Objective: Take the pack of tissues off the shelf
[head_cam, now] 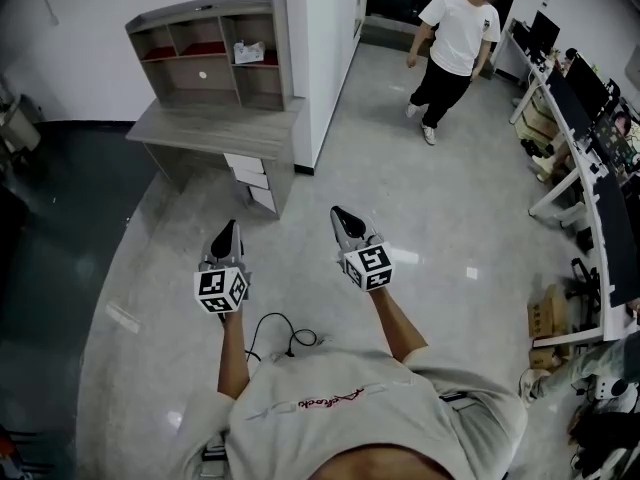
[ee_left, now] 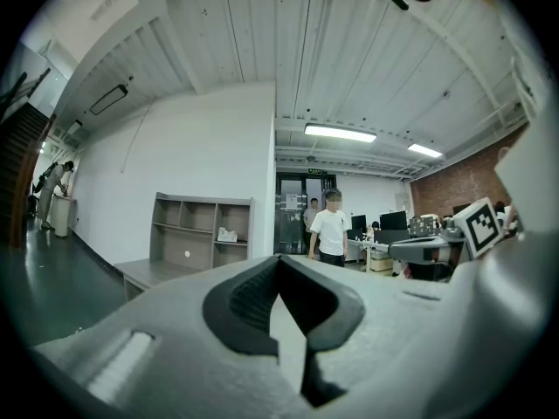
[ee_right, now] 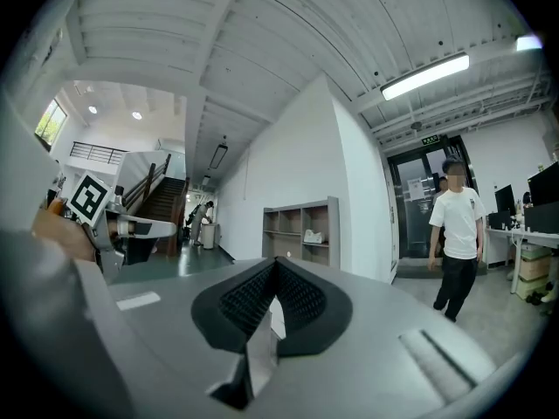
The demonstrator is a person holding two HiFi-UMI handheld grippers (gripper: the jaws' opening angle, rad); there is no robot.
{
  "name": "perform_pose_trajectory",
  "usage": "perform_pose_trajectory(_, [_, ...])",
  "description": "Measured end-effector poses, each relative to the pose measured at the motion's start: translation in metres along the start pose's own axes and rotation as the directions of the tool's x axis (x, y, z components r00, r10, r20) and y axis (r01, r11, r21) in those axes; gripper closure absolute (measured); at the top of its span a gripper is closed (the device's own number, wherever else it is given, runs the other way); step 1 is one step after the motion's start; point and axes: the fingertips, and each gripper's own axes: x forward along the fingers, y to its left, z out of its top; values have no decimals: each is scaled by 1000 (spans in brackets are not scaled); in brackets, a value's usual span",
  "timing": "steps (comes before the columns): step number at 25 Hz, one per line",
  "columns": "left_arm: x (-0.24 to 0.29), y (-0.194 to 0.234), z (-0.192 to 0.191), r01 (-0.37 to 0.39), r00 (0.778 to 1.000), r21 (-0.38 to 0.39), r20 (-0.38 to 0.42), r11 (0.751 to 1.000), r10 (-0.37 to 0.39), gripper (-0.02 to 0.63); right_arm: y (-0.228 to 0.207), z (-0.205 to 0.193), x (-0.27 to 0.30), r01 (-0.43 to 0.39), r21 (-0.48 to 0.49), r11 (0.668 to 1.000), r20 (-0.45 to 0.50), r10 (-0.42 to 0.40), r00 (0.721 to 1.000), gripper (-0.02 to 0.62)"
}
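Note:
The pack of tissues (head_cam: 249,52) is a small white packet in the upper right compartment of the grey shelf unit (head_cam: 212,56), which stands on a desk (head_cam: 215,128) by the white wall. The packet also shows small and far off in the left gripper view (ee_left: 227,234) and the right gripper view (ee_right: 313,236). My left gripper (head_cam: 228,230) and right gripper (head_cam: 340,213) are held side by side over the floor, well short of the desk. Both point toward it. Both are shut, with nothing between their jaws (ee_left: 279,264) (ee_right: 275,264).
A person in a white shirt (head_cam: 455,38) walks near the doorway at the back right. Desks with monitors (head_cam: 590,118) line the right side, with a cardboard box (head_cam: 547,313) beneath. A black cable (head_cam: 285,333) lies on the floor by my feet. White drawers (head_cam: 255,178) sit under the desk.

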Motion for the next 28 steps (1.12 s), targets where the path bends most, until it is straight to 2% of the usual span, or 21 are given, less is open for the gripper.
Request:
perform_pose_trajectory(9, [16,-11,-6,-1,1000,7,-12,1000,1,604,-16,-7,3,-11,7,1000,-2,11,1000,589])
perform_pose_trajectory(18, [49,14,-20,21,1000,-24,-20,999,-22,604,-17,-12,43,-8,-2,1000,-14,8,1000,588])
perform_pose_trajectory(22, [80,37,-20,51,999,-25,-10,998,-52,604,-22,-13,79,18,-5,1000,-12,-18,1000,589])
perform_pose_trajectory(28, [127,111,-11,69,998,-36,12,997,-69,604,-13,-3,165,41,-11,999,1,-41,999,589])
